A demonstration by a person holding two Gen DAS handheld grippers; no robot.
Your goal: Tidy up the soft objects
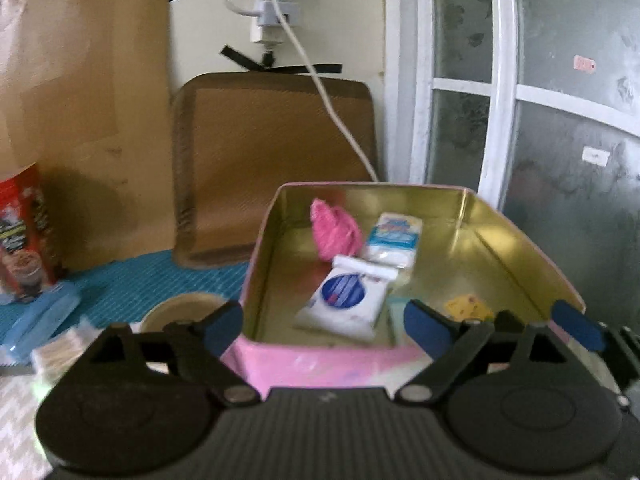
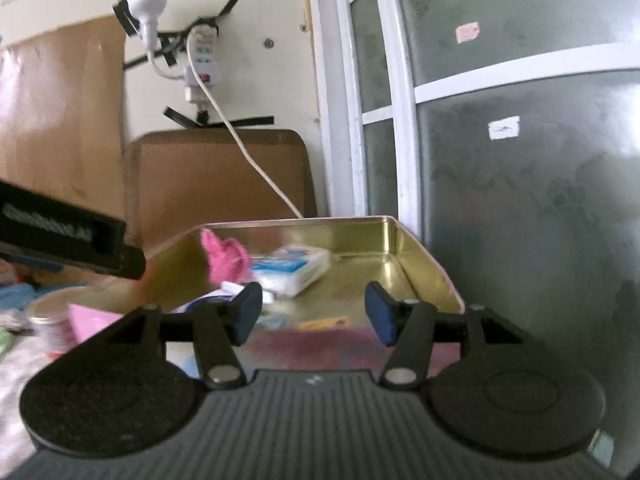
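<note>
A pink tin (image 1: 320, 364) with a gold inside stands open right in front of me. In it lie a pink fluffy piece (image 1: 334, 232), a white and blue tissue pack (image 1: 394, 240), a white pouch with a blue circle (image 1: 344, 300) and a small yellow item (image 1: 466, 306). My left gripper (image 1: 324, 326) hangs over the tin's near wall, open, with nothing between its pads. In the right wrist view the tin (image 2: 420, 264) holds the same fluffy piece (image 2: 226, 258) and tissue pack (image 2: 292, 268). My right gripper (image 2: 314, 314) is open and empty above the near edge.
A brown board (image 1: 276, 168) and cardboard (image 1: 80, 100) lean on the wall behind the tin, and a white cable (image 1: 340, 120) hangs down to it. A red packet (image 1: 24, 240) and a round tub (image 1: 180, 312) sit left on the blue mat (image 1: 160, 276). A window frame (image 1: 496, 100) stands close on the right.
</note>
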